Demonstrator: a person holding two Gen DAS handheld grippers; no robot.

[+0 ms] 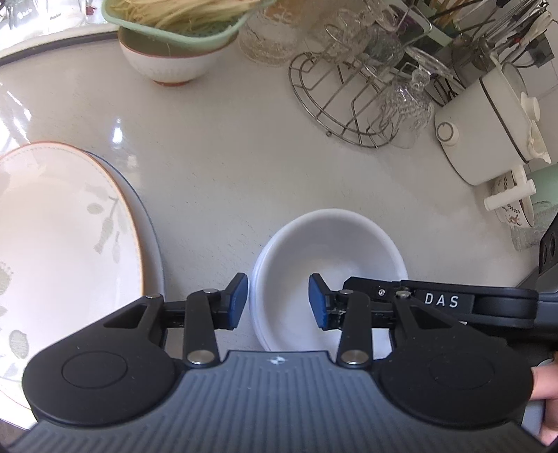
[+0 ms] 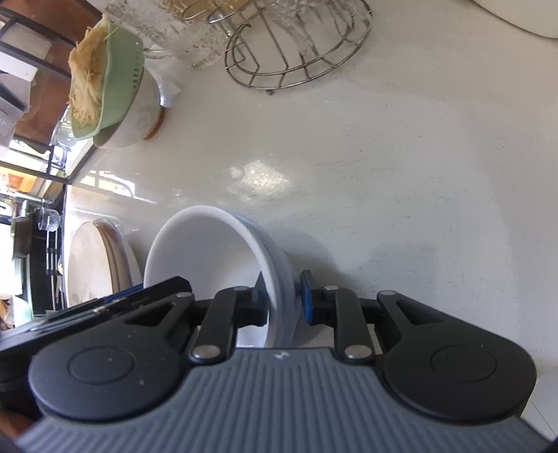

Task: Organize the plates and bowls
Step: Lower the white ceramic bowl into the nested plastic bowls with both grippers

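Note:
A stack of white bowls (image 1: 331, 251) sits on the white counter; it also shows in the right wrist view (image 2: 209, 251). My left gripper (image 1: 279, 301) is open, its jaws straddling the stack's left rim, one pad outside and one inside. My right gripper (image 2: 282, 303) has its jaws on either side of the stack's near rim, with a small gap at the outer pad; it also shows in the left wrist view (image 1: 439, 299). A stack of large plates (image 1: 59, 244) with a leaf pattern lies to the left; it also shows in the right wrist view (image 2: 94, 265).
A green colander of noodles (image 1: 181, 21) rests on a white bowl (image 1: 171, 66) at the back. A wire rack (image 1: 348, 101) with glasses, a white pot (image 1: 488, 125) and a small patterned pot (image 1: 512, 205) stand at the right.

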